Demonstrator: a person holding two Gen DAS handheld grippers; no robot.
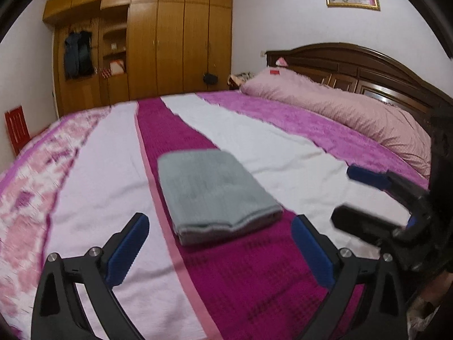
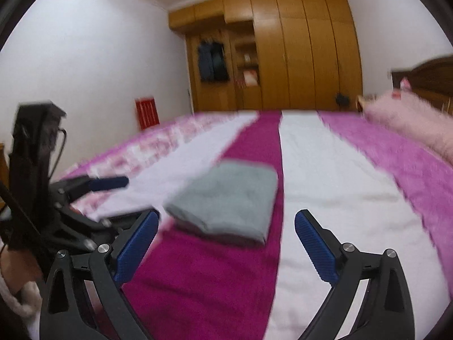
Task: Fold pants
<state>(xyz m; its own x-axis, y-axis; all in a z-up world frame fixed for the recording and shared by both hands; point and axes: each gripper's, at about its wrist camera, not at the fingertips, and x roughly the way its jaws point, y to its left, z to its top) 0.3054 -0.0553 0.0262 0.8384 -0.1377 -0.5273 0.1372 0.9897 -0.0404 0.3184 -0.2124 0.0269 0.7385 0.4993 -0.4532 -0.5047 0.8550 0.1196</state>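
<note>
The grey pants [image 1: 215, 192] lie folded into a compact rectangle on the magenta stripe of the bed cover; they also show in the right wrist view [image 2: 229, 201]. My left gripper [image 1: 220, 226] is open and empty, held just above the bed in front of the near edge of the pants. My right gripper [image 2: 226, 223] is open and empty, also just short of the pants. The right gripper shows in the left wrist view [image 1: 376, 198] at the right, and the left gripper shows in the right wrist view [image 2: 93, 192] at the left.
The bed cover [image 1: 107, 175] has white, magenta and pink stripes. A pink pillow [image 1: 339, 107] lies against the dark wooden headboard [image 1: 354, 68] at the right. A wooden wardrobe [image 1: 170, 39] stands beyond the bed. A red stool [image 1: 17, 130] stands by the left wall.
</note>
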